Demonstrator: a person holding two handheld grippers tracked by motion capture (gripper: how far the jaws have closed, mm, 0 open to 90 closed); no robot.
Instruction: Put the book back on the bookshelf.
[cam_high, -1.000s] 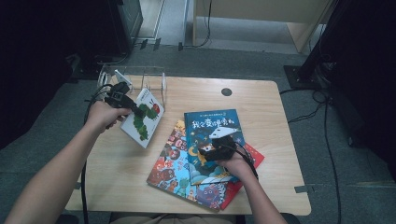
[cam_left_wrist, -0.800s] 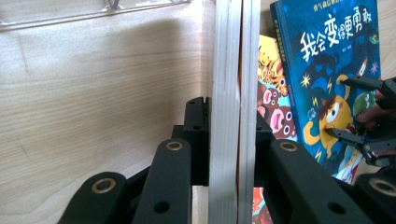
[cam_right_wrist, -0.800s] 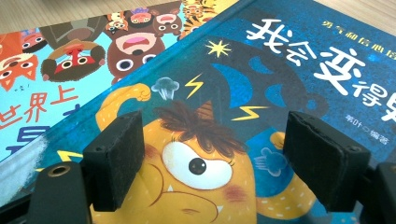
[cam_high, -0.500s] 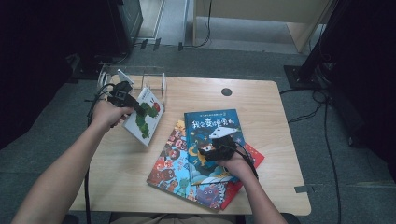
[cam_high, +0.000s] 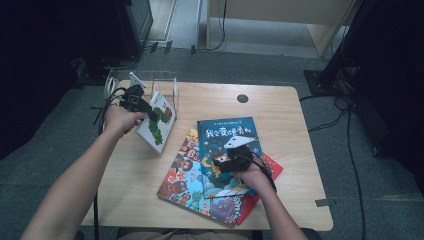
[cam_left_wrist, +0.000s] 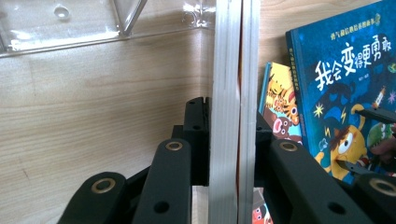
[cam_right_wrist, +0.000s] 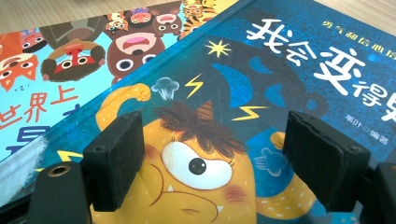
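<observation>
I am holding a white book (cam_high: 157, 121) with my left gripper (cam_left_wrist: 224, 135). Its two jaws are squeezing the book's edge tight. The book is standing up on its edge on the wooden table (cam_high: 280, 107), just in front of the clear rack (cam_high: 165, 85). My right gripper (cam_right_wrist: 215, 163) is resting over the blue book (cam_high: 225, 140). Its jaws are wide apart and holding nothing. The blue book is lying on top of two other picture books (cam_high: 185, 180).
</observation>
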